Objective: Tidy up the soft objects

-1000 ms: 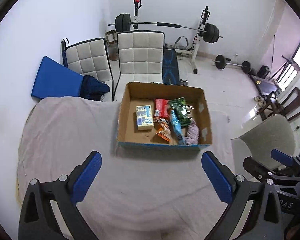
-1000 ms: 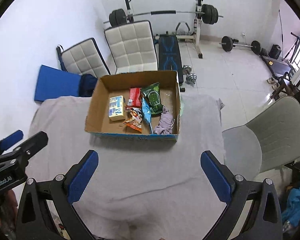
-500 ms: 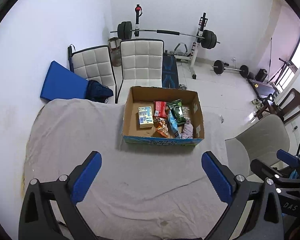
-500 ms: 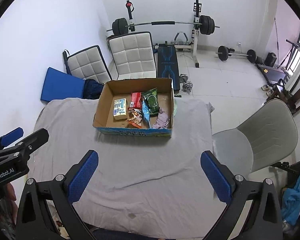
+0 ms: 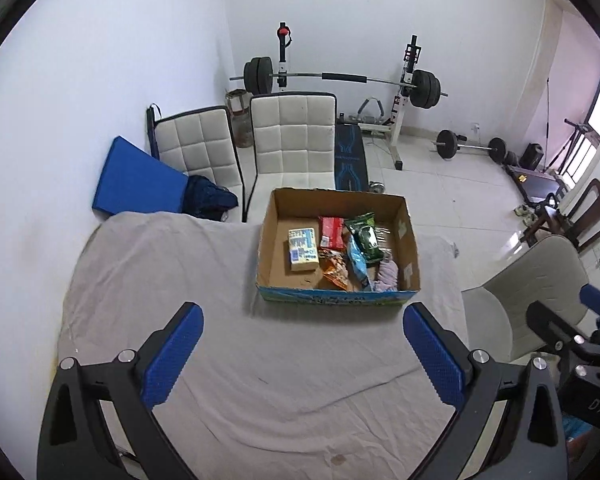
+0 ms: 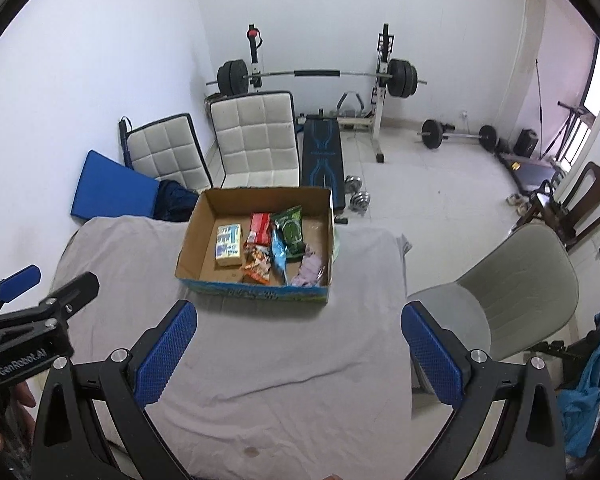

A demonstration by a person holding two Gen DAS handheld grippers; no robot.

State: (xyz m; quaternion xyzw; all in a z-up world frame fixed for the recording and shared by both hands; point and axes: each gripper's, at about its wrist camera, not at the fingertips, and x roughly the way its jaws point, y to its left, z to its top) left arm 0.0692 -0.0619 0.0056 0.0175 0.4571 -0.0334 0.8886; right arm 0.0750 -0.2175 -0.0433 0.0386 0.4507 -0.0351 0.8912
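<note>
**Stock on hand: both grippers idle over the covered table**

1. My left gripper [image 5: 302, 344]: blue-padded fingers [image 5: 172, 354] spread wide, nothing between them, held above the grey cloth.
2. My right gripper [image 6: 298, 342]: fingers [image 6: 430, 354] likewise spread wide and empty. It is also visible at the right edge of the left view.
3. Table [image 5: 160, 280]: draped in a wrinkled grey cloth, with a small dark stain near the front edge.
4. Cardboard box [image 6: 188, 240]: open-topped, blue printed front, standing on the far half of the table, well apart from both pairs of fingers. Contents, left to right:
   - pale packet with blue print [image 6: 229, 246], lying flat
   - red packet [image 6: 259, 227]
   - orange snack bag [image 6: 257, 266]
   - blue pouch [image 6: 278, 254]
   - green wipes pack [image 6: 290, 230]
   - lilac cloth [image 6: 310, 268], bunched in the near right corner
5. Grey chair [image 6: 512, 292]: just beside the table's right side.
6. Two white quilted chairs [image 5: 292, 140]: behind the table.
7. Blue mat [image 5: 136, 180]: leaning at the wall.
8. Barbell rack [image 6: 316, 74]: against the far wall.
</note>
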